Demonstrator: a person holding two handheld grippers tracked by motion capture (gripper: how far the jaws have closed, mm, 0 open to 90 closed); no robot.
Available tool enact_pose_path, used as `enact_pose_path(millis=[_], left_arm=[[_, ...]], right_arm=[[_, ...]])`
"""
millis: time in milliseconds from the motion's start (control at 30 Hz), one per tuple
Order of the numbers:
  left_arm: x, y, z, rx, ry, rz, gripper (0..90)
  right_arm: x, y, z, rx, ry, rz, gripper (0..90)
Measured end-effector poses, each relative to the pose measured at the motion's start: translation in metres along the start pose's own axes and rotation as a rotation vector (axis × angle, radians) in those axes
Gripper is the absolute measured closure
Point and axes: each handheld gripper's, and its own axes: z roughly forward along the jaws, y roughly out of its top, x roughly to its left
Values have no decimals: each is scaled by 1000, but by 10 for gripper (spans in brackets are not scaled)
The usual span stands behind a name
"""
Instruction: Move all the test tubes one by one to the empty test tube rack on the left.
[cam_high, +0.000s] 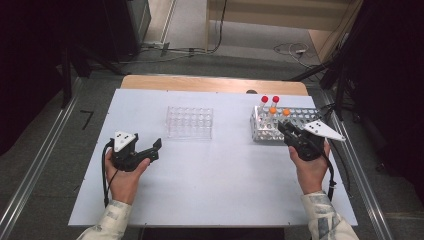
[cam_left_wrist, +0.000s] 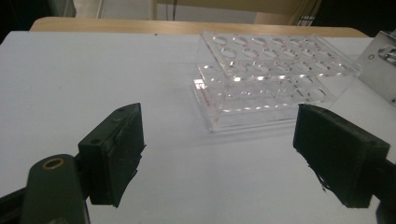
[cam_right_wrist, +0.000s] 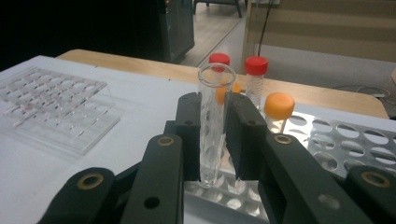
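Glass tube (cam_right_wrist: 213, 126), clear, uncapped, stands upright between the right gripper's (cam_right_wrist: 215, 135) jaws, which are clenched on it from both sides, tube bottom at the metal rack (cam_right_wrist: 327, 140); whether it sits in a hole, can't tell. Right gripper view alone gives this; from the high view the tube is too small to pick out, w/ the right gripper (cam_high: 287, 131) at the rack's (cam_high: 260, 131) near edge, far right of the table (cam_high: 215, 190). Beyond the tube: two red-capped tubes (cam_right_wrist: 256, 79) and two orange-capped tubes (cam_right_wrist: 279, 109) upright in the rack, also seen from above (cam_high: 270, 100) (cam_high: 285, 113).

Clear plastic rack (cam_high: 189, 122) sits far-centre on the table, holes vacant; left gripper view shows it close (cam_left_wrist: 275, 79), right gripper view has it off to the left (cam_right_wrist: 51, 107).

Left gripper (cam_high: 156, 149) rests near-left on the table in the person's left hand (cam_high: 124, 177), jaws released, wide apart w/ bare table between them (cam_left_wrist: 217, 154). Right hand (cam_high: 310, 170) holds its gripper from the near side.
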Motion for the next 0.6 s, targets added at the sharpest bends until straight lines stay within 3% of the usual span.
enact_pose_path(millis=[267,600], left_arm=[[-18,14,10,8,-50,3,198],[-45,29,31,3,-121,38,210]], right_arm=[[13,-1,2,15,29,-22,730],[34,-5,20,33,87,-65,731]])
